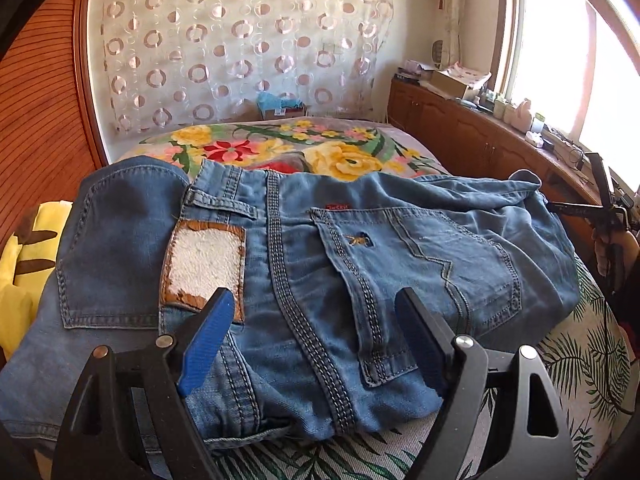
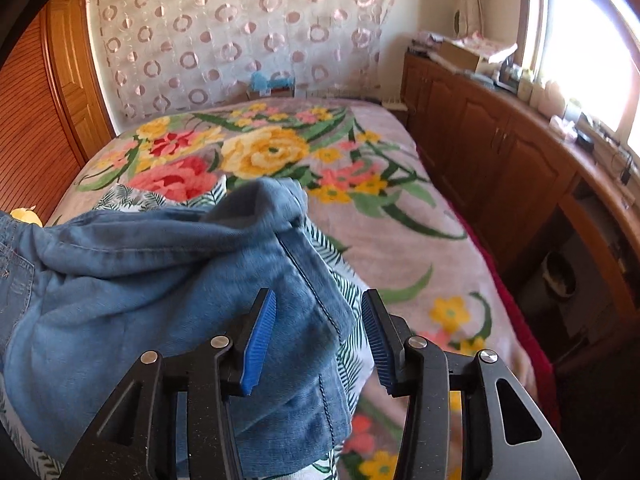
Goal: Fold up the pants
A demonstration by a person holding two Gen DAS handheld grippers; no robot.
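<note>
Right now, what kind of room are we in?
Most likely a bedroom: the jeans lie on a bed with a big floral blanket, a circle-patterned curtain hangs behind it, and wooden cabinets run under the window.

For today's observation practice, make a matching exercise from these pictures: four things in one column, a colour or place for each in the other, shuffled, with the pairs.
Things:
1. jeans
2. waistband patch
3. cabinets
4. yellow cloth

Descriptions:
A. white, brown-edged
B. under the window
C. blue denim
D. left of the jeans

Pairs: 1-C, 2-A, 3-B, 4-D
</note>
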